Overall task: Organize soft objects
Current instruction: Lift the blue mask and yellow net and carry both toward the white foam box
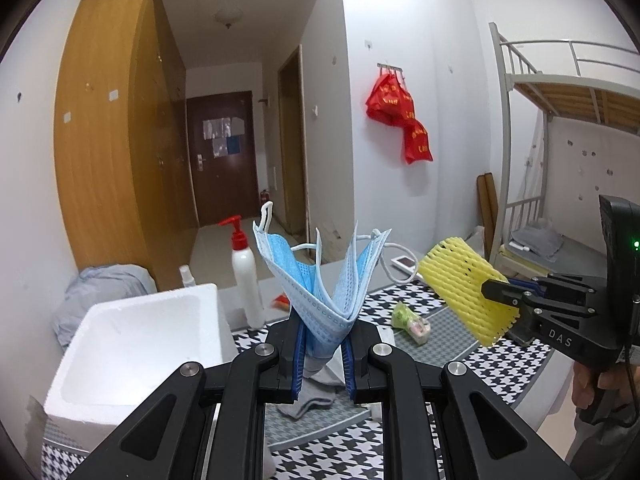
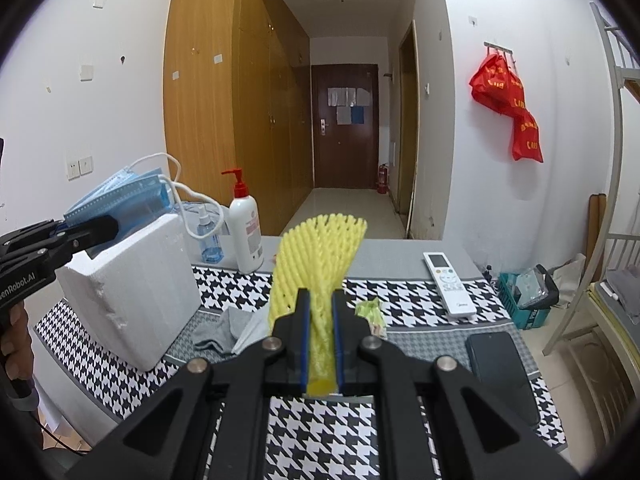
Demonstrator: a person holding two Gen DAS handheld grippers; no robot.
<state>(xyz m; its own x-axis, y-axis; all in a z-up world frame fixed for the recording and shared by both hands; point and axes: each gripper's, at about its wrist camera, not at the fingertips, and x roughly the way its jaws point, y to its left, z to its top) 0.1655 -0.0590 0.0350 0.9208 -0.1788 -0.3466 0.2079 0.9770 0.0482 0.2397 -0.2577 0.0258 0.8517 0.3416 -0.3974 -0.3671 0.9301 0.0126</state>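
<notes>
My left gripper (image 1: 323,330) is shut on a bunch of blue face masks (image 1: 320,276) and holds them up above the table; they also show in the right wrist view (image 2: 120,196). My right gripper (image 2: 320,312) is shut on a yellow foam net sleeve (image 2: 316,256), held above the table; it also shows in the left wrist view (image 1: 464,288). A white foam box (image 1: 132,344) stands open at the left, below and left of the masks. A grey sock (image 2: 216,334) lies on the table beside the box (image 2: 132,288).
A white pump bottle (image 2: 246,232) and a small blue spray bottle (image 2: 208,236) stand behind the box. A white remote (image 2: 448,284), a dark phone (image 2: 500,372) and a green wrapper (image 2: 370,308) lie on the houndstooth table (image 2: 320,432). A bunk bed (image 1: 560,120) stands at the right.
</notes>
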